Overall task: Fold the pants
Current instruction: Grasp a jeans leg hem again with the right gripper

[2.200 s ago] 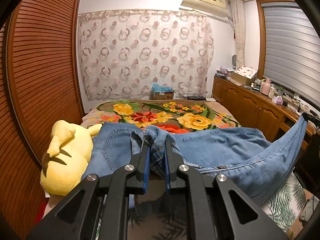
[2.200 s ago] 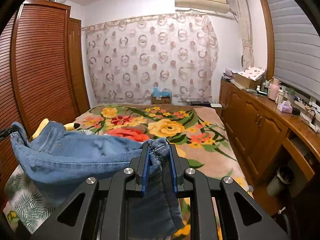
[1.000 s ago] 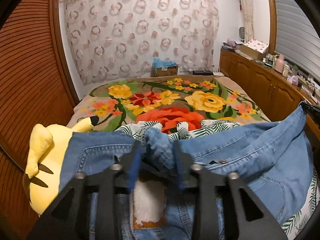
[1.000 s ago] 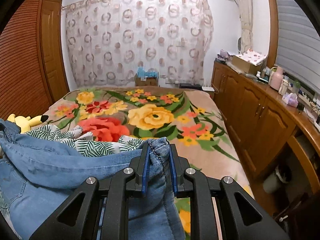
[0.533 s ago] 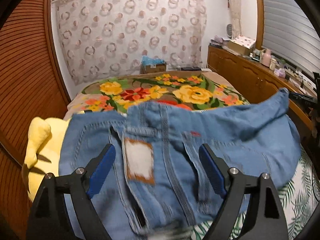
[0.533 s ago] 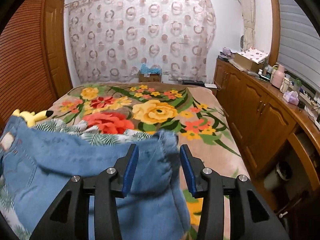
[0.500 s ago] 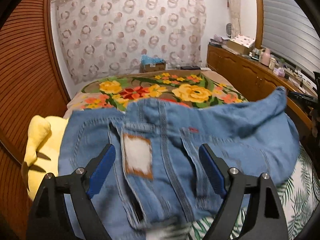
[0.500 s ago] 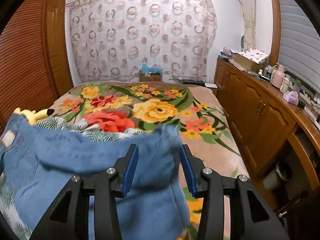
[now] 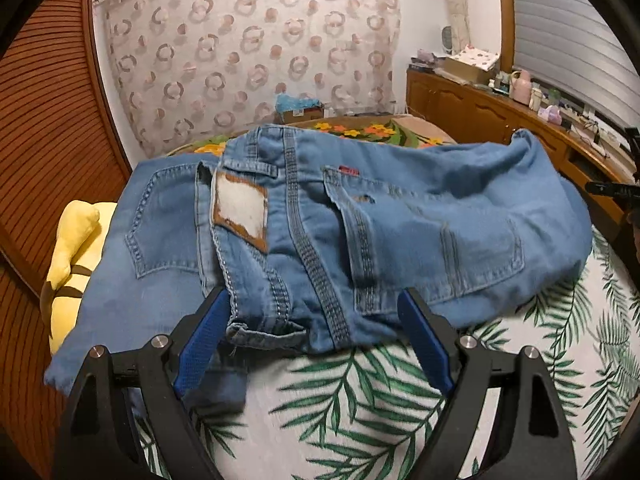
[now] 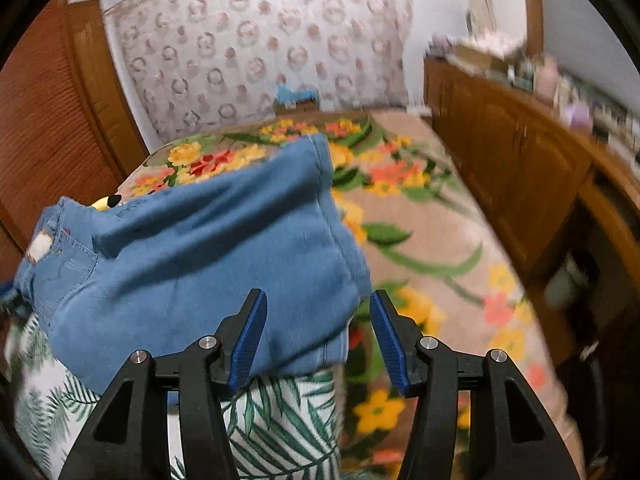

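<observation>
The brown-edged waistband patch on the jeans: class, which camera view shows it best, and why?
The left wrist view. There the patch sits large, sharp and near the centre on the jeans. In the right wrist view the patch is only a small, blurred fleck at the far left edge.

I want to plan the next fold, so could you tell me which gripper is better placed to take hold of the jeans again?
Left, probably. The left gripper stands open with the jeans waistband edge between its fingers. The right gripper is open too, over a plain fold.
</observation>
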Tool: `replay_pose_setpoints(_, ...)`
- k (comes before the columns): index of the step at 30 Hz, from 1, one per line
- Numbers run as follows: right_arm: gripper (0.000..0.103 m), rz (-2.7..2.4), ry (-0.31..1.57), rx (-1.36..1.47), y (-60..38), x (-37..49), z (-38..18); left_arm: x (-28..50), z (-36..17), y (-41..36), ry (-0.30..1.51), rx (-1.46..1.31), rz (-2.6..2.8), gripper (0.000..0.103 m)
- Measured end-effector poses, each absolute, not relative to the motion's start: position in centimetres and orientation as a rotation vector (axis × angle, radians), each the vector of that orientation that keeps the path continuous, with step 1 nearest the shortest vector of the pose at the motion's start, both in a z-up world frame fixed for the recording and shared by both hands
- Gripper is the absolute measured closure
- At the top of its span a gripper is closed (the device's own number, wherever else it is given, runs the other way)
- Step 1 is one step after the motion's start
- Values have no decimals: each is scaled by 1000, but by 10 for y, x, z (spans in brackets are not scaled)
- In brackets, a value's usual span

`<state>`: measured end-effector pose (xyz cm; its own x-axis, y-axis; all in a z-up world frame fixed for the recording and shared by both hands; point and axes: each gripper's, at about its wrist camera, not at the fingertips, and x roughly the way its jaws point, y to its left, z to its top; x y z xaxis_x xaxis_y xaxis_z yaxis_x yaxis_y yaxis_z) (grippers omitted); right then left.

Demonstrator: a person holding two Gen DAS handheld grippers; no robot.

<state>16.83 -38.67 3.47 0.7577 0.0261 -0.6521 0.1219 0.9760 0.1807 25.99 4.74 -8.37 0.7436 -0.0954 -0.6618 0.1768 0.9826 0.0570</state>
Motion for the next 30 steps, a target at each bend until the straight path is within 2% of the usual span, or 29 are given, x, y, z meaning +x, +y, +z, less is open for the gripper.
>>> replay_pose_setpoints(6,48,-39,785,315,-405,186,25,240,-80,50,709,93,-150,17)
replay_pose_setpoints(22,48,-13,828,564,-425,193,12,203,-75,55,673,66,-146,17)
replay_pose_setpoints(24,54,-11,818,578,-426,193,11,199,-73,53,667,79,-150,17)
replay_pose_setpoints(25,61,-15,811,576,-428,193,12,198,-73,53,668,85,-149,17)
replay_pose_setpoints(26,75,-31,804,564,-426,192,14,199,-74,53,672,93,-145,17)
replay_pose_setpoints(27,83,-40,793,548,-425,190,18,201,-74,53,674,98,-139,17)
replay_pose_setpoints(30,84,-15,734,523,-418,180,26,204,-76,58,679,97,-120,17)
